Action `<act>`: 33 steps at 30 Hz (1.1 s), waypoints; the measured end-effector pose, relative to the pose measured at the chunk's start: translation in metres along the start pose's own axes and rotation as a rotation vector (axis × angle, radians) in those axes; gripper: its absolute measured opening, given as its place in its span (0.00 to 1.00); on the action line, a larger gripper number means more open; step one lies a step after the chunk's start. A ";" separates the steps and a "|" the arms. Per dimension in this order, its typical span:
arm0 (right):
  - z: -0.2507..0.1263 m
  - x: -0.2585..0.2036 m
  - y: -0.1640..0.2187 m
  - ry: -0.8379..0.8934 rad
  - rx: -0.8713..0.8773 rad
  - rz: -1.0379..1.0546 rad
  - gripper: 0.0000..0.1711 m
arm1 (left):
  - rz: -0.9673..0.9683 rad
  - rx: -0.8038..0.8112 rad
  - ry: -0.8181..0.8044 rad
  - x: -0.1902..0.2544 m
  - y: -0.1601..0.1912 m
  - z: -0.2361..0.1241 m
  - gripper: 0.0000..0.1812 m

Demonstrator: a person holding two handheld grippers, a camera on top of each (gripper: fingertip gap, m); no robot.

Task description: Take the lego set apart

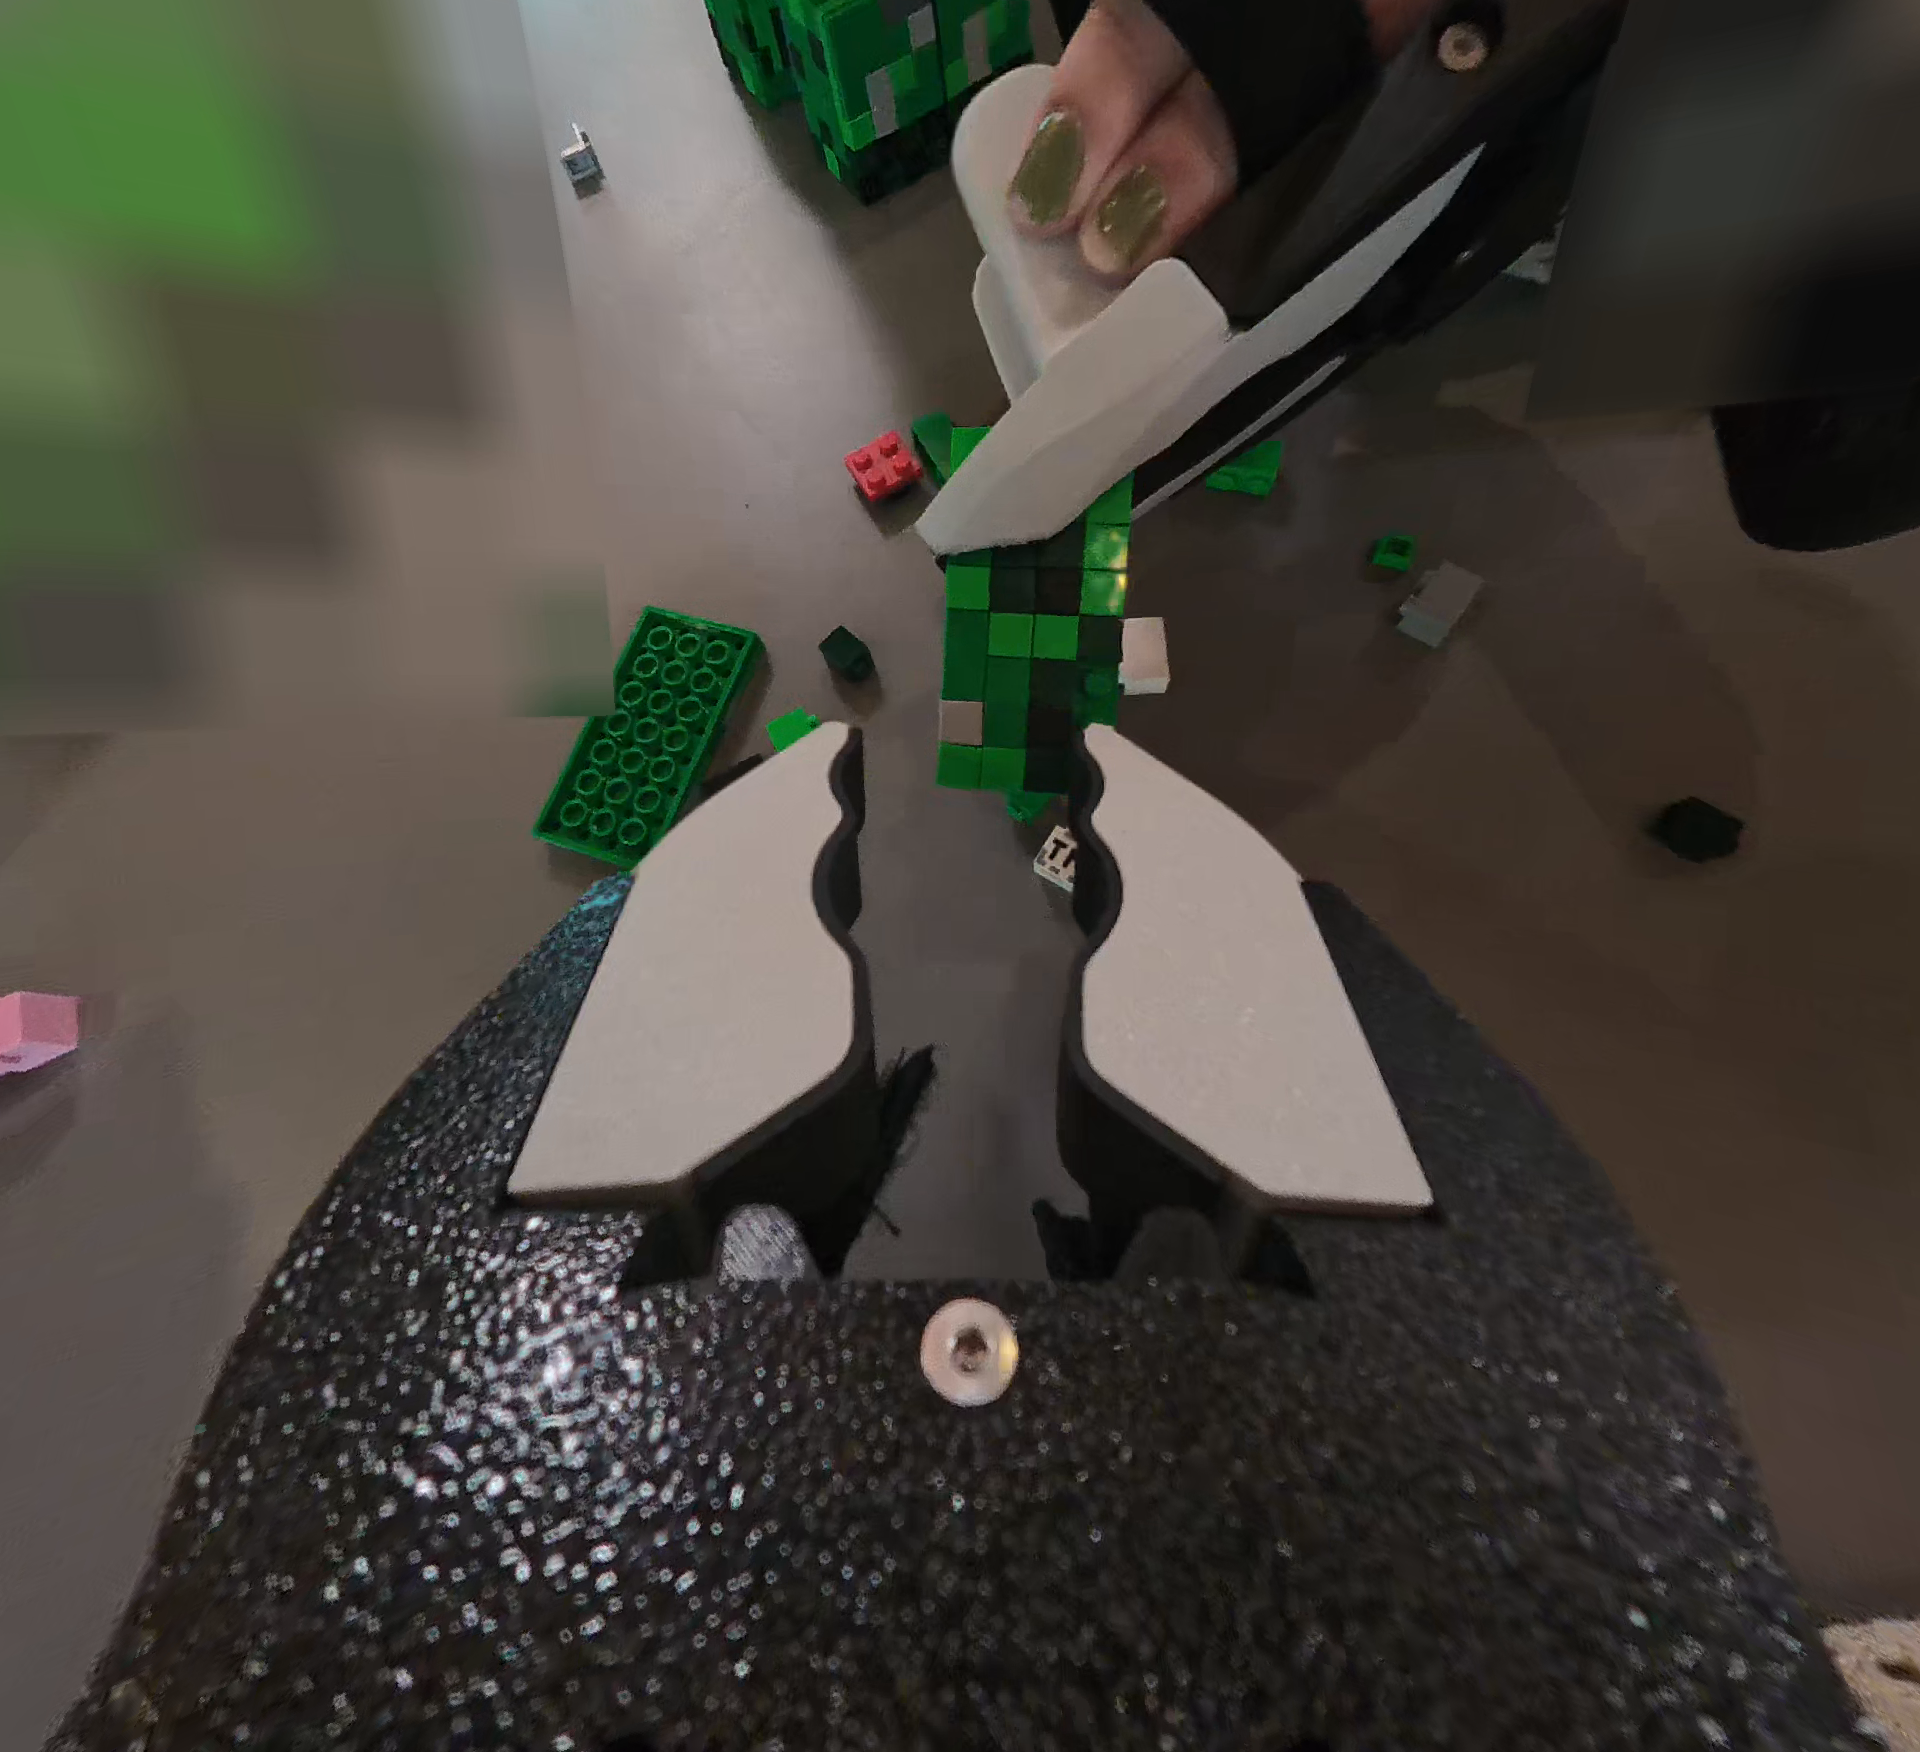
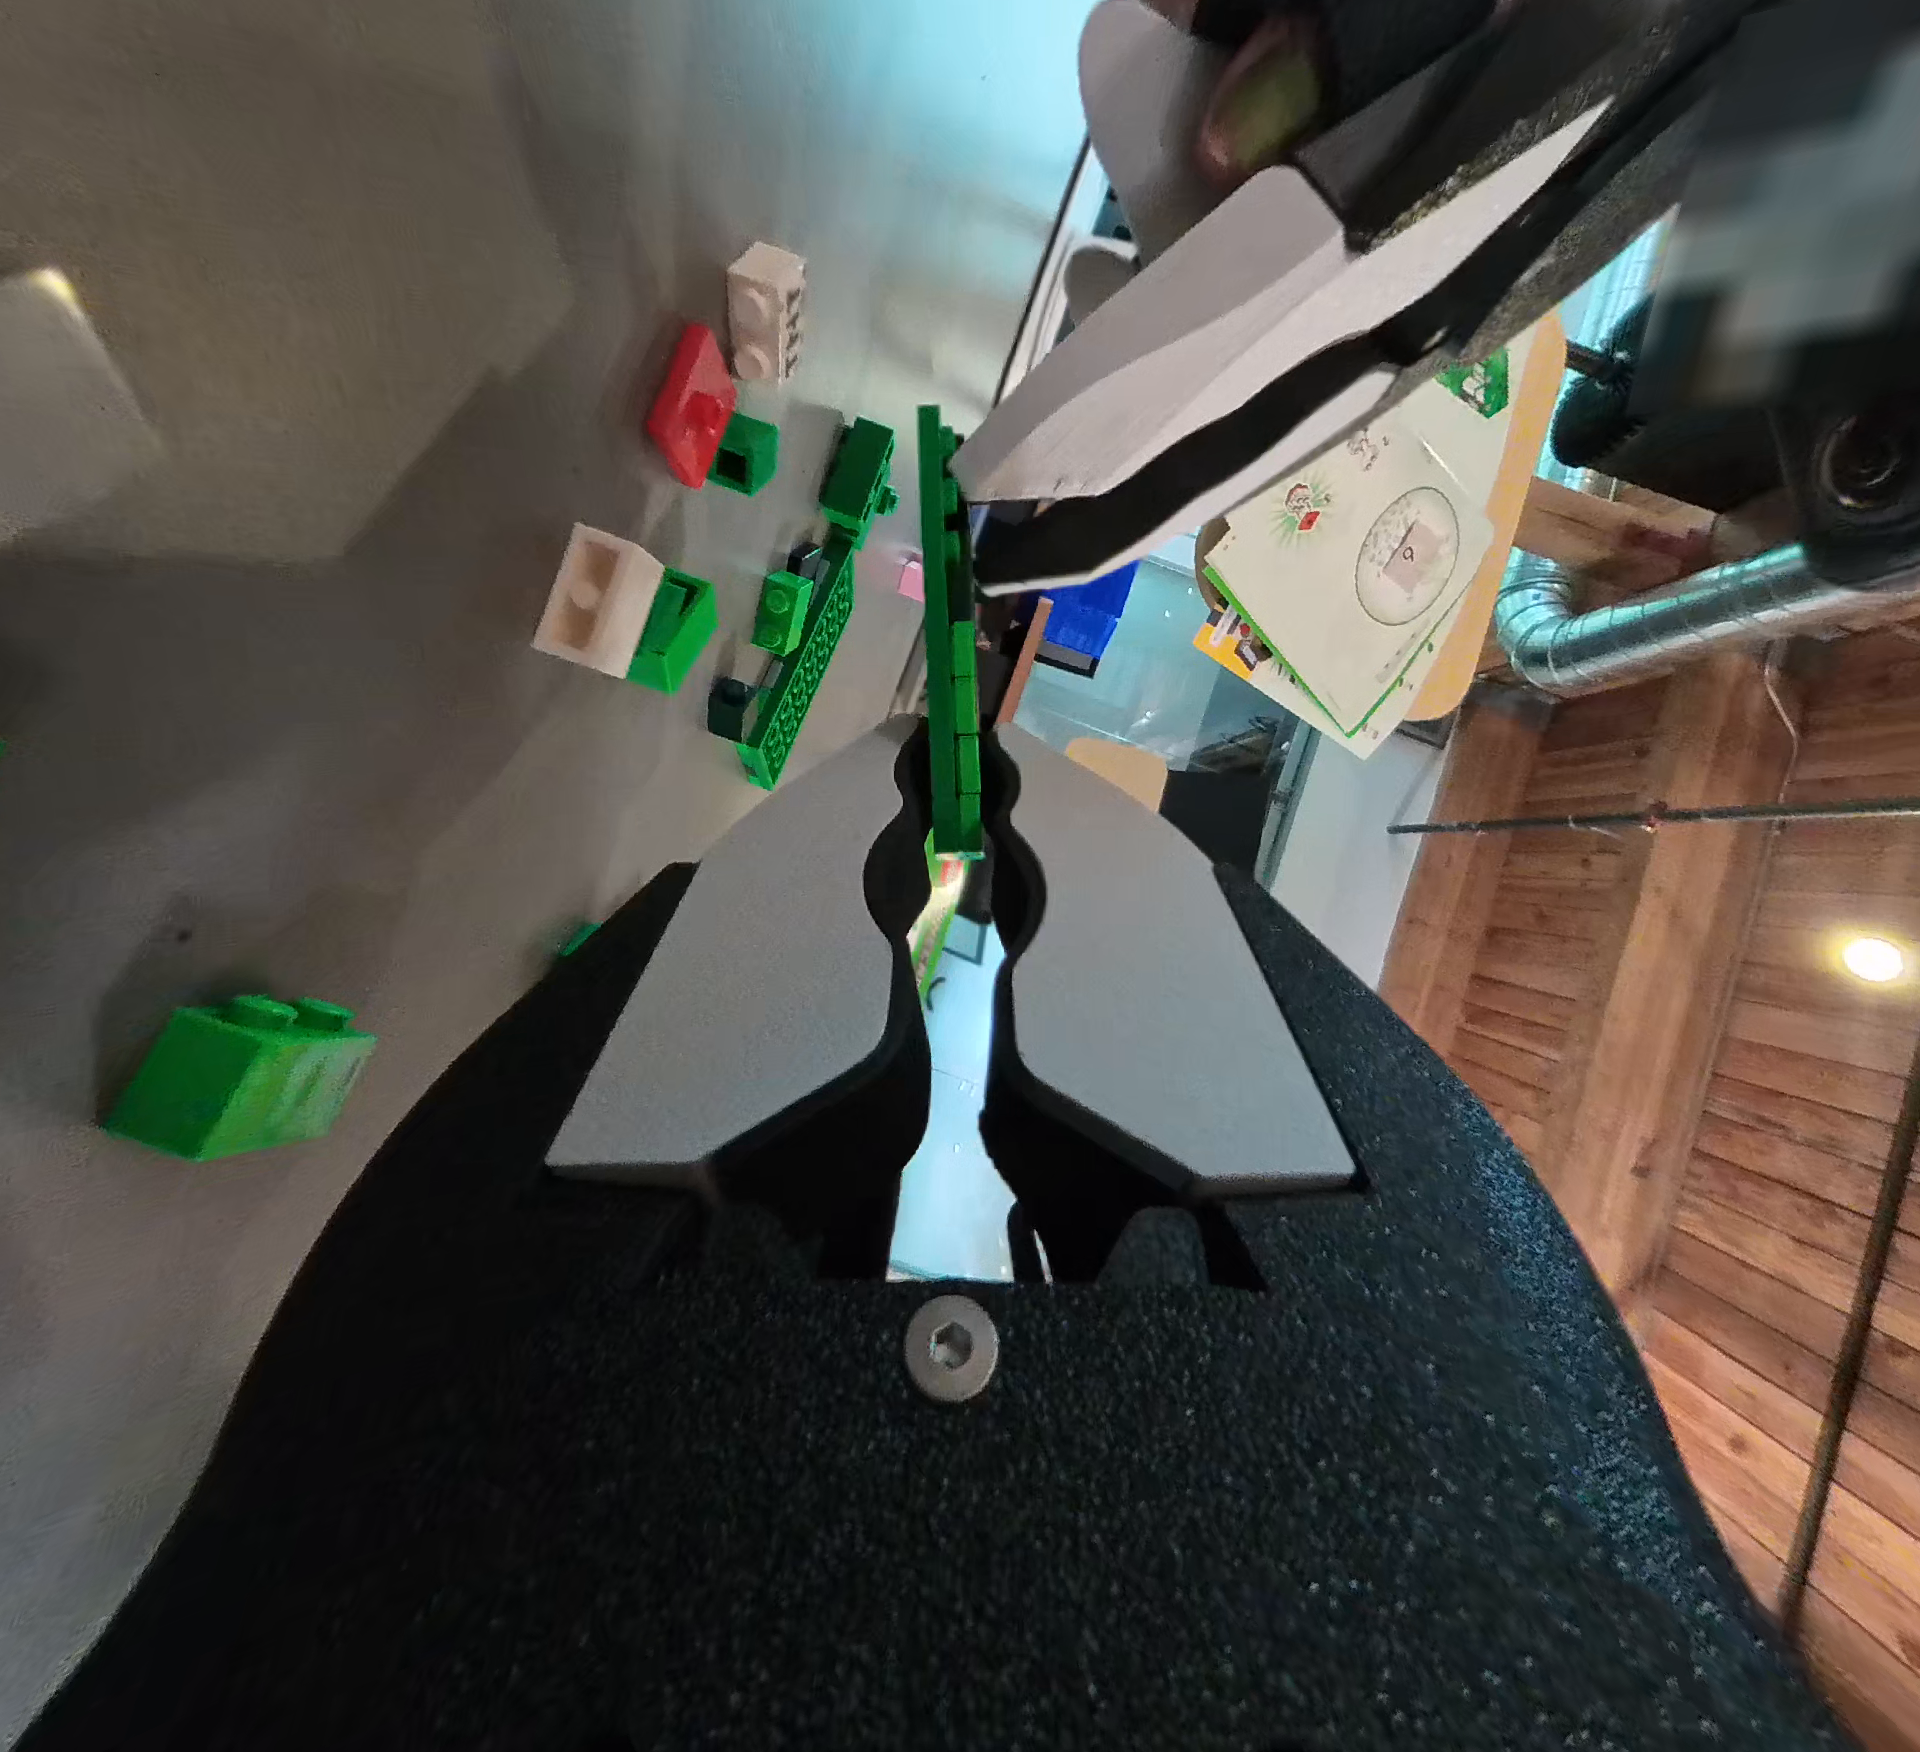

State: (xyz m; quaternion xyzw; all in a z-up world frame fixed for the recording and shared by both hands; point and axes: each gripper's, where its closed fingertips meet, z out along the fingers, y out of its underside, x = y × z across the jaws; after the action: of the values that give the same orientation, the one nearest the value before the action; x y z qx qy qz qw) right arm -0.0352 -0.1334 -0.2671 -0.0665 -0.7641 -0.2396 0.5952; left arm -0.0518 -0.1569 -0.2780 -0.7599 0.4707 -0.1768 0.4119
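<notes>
- Green tiled panel: pinched edge-on at its near end by the right gripper; long axis runs straight ahead from those jaws.
- Left gripper: jaws spread, panel's free end just ahead between the tips, apparently ungripped.

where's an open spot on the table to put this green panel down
Bare table lies left of the studded green plate, out to the pink block. Crowded: around the red brick and loose bits beneath the panel.
</notes>
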 end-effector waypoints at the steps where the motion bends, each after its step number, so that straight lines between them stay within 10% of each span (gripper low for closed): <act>1: 0.000 0.001 -0.001 0.007 0.001 -0.006 0.04 | 0.007 -0.008 0.007 0.002 0.001 0.000 0.19; 14: 0.007 -0.003 -0.001 0.020 0.008 0.020 0.04 | 0.017 -0.181 0.068 0.016 0.027 0.026 0.21; 24: 0.013 -0.010 0.033 -0.059 -0.136 0.287 0.03 | 0.048 0.186 -0.215 -0.028 -0.018 0.005 0.39; 33: 0.013 -0.013 0.027 -0.112 -0.104 0.416 0.03 | 0.599 0.064 -0.571 -0.027 -0.018 0.017 0.12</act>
State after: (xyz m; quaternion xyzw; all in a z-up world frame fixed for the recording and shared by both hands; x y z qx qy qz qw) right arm -0.0330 -0.1017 -0.2744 -0.2665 -0.7524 -0.1467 0.5842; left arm -0.0437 -0.1224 -0.2707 -0.5945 0.5321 0.1544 0.5828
